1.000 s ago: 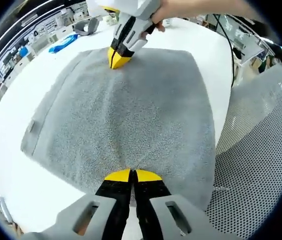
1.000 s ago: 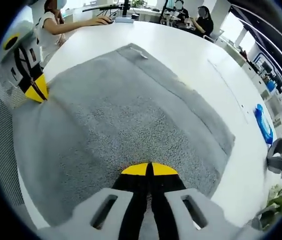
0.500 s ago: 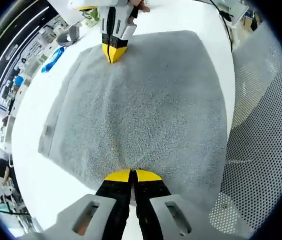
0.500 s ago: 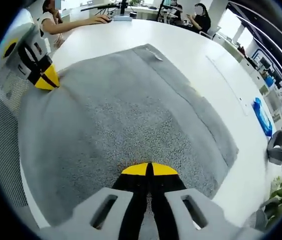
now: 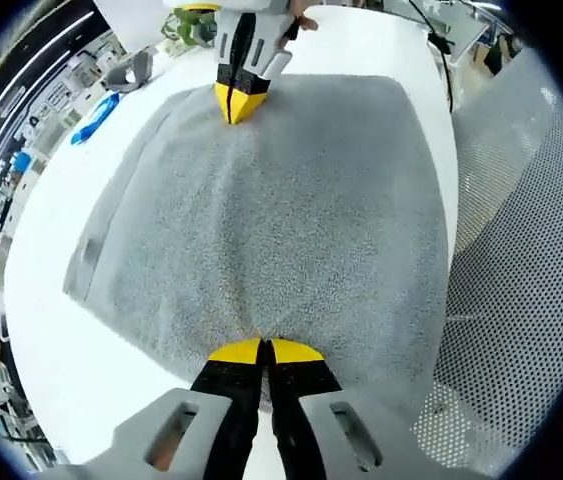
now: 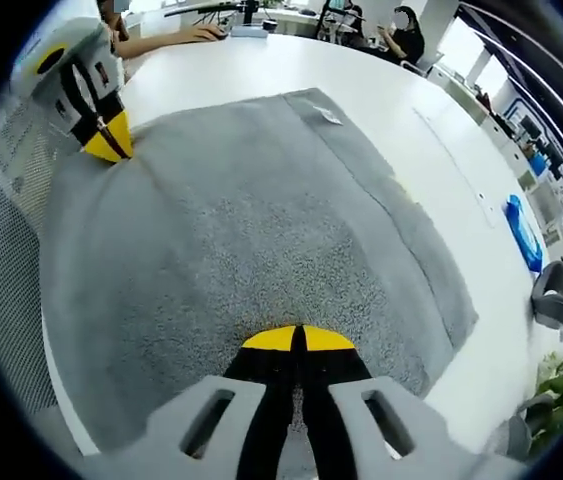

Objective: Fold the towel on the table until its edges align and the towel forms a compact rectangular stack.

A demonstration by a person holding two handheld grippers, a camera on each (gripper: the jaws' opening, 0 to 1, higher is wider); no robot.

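A grey towel (image 5: pixel 281 210) lies spread over the white table (image 5: pixel 51 330), one side hanging past the table edge. In the left gripper view my left gripper (image 5: pixel 264 350) is shut on the towel's near edge, yellow tips pinching the cloth. Across the towel the right gripper (image 5: pixel 239 103) is shut on the far edge, held by a hand. In the right gripper view my right gripper (image 6: pixel 298 340) pinches the same towel (image 6: pixel 261 240), and the left gripper (image 6: pixel 111 145) grips the far corner at upper left. The cloth is pulled taut between the two.
A perforated grey panel (image 5: pixel 521 290) runs along the table's edge. A blue object (image 5: pixel 91 105) and a grey object (image 5: pixel 133 70) lie on the far part of the table. People sit at the table's far end (image 6: pixel 161 38). A plant (image 6: pixel 561 375) stands beyond the table.
Both views have shifted slightly with the hands. The grippers keep their hold on the towel, and the left gripper appears higher and further right in the right gripper view.
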